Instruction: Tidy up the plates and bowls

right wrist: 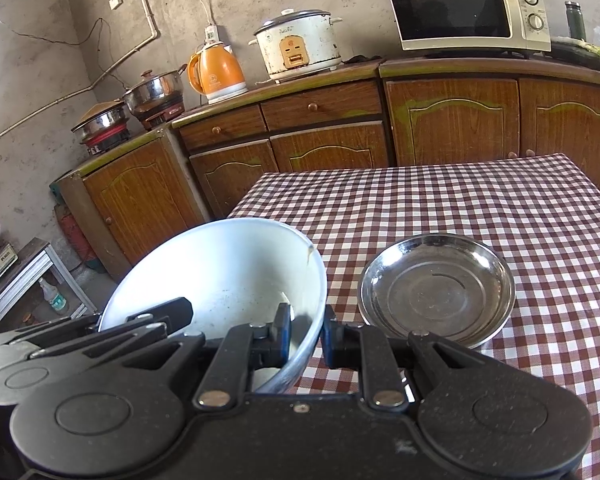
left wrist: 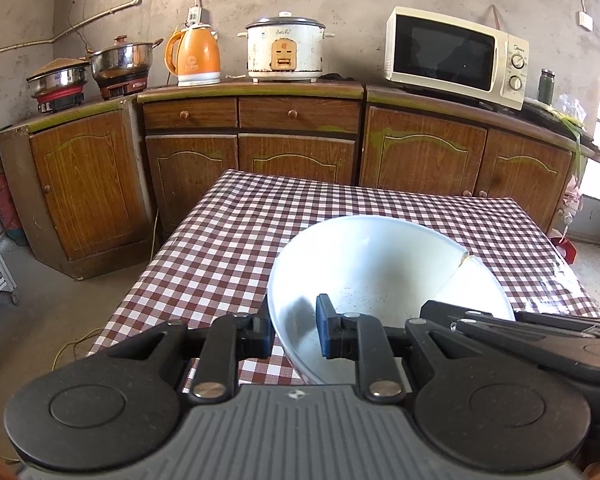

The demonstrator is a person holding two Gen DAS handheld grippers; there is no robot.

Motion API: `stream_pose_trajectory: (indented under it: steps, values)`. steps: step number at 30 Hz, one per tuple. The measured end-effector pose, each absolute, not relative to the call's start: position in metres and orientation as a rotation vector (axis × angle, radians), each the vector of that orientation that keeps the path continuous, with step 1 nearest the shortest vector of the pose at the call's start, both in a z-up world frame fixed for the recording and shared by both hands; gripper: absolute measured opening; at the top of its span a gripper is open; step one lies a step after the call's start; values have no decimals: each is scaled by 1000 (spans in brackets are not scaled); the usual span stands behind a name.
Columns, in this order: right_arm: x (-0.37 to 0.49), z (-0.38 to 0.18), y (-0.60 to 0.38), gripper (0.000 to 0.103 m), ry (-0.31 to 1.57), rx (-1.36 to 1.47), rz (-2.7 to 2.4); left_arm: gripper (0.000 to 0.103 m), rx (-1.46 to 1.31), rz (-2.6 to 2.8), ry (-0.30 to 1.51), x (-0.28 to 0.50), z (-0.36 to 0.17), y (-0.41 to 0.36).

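A large white bowl [left wrist: 380, 272] with a cracked rim is held tilted above the checkered table [left wrist: 228, 240]. My left gripper [left wrist: 294, 334] is shut on its left rim, one finger inside and one outside. My right gripper [right wrist: 307, 336] is shut on the bowl's [right wrist: 220, 268] right rim the same way. The right gripper's body shows at the right of the left wrist view [left wrist: 540, 328]. A shallow steel plate [right wrist: 436, 288] lies on the table just right of the bowl.
Wooden cabinets [left wrist: 296, 152] stand behind the table with a microwave [left wrist: 456, 56], rice cooker [left wrist: 286, 48], orange kettle [left wrist: 194, 56] and steel pots [left wrist: 120, 60] on top. A metal rack [right wrist: 28, 280] stands on the floor at the left.
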State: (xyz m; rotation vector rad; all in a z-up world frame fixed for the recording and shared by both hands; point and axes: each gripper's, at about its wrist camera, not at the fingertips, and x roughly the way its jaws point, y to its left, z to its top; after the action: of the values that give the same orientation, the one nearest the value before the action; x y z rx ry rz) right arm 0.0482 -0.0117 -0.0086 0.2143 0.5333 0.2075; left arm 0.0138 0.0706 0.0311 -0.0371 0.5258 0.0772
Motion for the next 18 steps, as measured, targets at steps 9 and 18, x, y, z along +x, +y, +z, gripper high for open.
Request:
stream_pose_trajectory:
  steps: [9,18]
  values:
    - [36,-10,-19,21,533,211,194,21,-46,63,528,7,29,64]
    - [24,-13,-30,21,532,219,173,21,-36,41,524,1,26,54]
